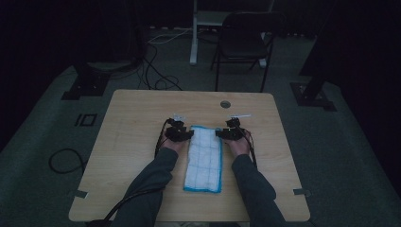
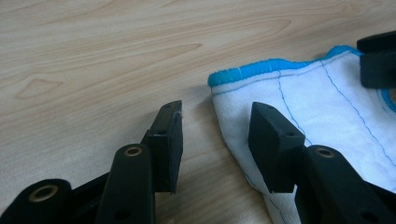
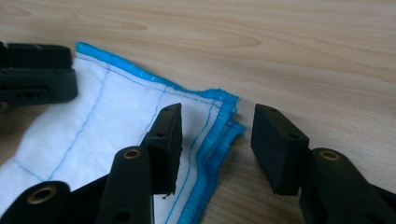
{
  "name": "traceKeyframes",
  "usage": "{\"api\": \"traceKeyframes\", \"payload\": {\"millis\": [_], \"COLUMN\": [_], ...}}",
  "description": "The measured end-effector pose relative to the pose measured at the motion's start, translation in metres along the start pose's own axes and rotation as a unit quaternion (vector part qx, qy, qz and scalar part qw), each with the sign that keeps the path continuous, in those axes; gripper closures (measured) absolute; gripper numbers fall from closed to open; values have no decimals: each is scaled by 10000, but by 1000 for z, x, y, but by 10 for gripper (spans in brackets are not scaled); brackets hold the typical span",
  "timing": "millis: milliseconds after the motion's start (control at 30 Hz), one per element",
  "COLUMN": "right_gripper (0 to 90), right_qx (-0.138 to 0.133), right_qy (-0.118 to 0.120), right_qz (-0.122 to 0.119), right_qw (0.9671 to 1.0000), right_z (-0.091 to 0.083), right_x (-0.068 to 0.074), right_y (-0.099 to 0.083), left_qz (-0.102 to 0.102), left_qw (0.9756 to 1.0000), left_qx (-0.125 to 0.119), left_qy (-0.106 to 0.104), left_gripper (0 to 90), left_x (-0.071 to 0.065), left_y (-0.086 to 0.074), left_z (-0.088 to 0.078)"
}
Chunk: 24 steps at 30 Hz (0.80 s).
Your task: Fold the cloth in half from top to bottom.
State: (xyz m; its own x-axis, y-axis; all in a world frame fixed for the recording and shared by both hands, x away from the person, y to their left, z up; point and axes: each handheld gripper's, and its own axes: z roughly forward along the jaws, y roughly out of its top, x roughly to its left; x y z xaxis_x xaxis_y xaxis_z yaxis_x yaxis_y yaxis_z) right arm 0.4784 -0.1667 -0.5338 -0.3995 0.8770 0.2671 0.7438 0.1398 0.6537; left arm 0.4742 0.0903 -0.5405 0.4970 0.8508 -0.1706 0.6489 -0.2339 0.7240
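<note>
My left gripper stands with jaws apart, the folded white cloth by my inner jaw, its corner at the mouth. My right gripper's jaws gape astride the blue-hemmed corner. Closing now, I might catch just one layer, or nip the wooden table instead.

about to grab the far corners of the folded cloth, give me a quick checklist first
1. Left gripper jaws open: ok.
2. Right gripper jaws open: ok.
3. White cloth with blue hem lies flat, folded on the wooden table: ok.
4. Right jaws straddle the corner's hem: ok.
5. Left jaws straddle the cloth's edge: ok.
6. All folded layers caught at each corner: cannot tell.
</note>
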Motion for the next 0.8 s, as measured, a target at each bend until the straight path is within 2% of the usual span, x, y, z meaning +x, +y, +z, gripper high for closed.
{"api": "traceKeyframes", "payload": {"millis": [100,167,233,400,433,467,500,533,567,700,800], "right_gripper": [552,624,644,743,796,796,834,834,844,852,852], "right_qx": [-11,16,28,97,106,106,90,90,64,-40,-108], "right_qy": [-13,-30,-49,20,12,12,18,18,2,1,56], "right_qz": [6,-145,-142,-218,-260,-260,-295,-295,-348,-479,-522], "right_qw": [10000,9999,9999,9997,9996,9996,9995,9995,9994,9988,9986], "right_z": [2,4,5,6,6,6,6,6,6,4,1], "right_x": [2,5,5,7,8,8,8,8,9,12,12], "right_y": [1,1,2,2,2,2,2,2,2,4,6], "left_qz": [12,19,23,-151,-161,-162,-133,-27,-18,-116,-70], "left_qw": [10000,10000,9999,9995,9993,9989,9989,9989,9987,9988,9989], "left_qx": [11,18,39,100,154,230,291,393,428,381,367], "left_qy": [-41,-93,-153,-271,-313,-361,-351,-273,-286,-301,-300], "left_gripper": [548,544,543,563,649,649,779,779,822,870,871], "left_x": [1,2,2,1,1,0,-1,-3,-3,-2,0], "left_y": [2,4,5,9,10,10,11,13,13,13,14], "left_z": [2,4,5,7,8,8,8,7,7,7,6]}}
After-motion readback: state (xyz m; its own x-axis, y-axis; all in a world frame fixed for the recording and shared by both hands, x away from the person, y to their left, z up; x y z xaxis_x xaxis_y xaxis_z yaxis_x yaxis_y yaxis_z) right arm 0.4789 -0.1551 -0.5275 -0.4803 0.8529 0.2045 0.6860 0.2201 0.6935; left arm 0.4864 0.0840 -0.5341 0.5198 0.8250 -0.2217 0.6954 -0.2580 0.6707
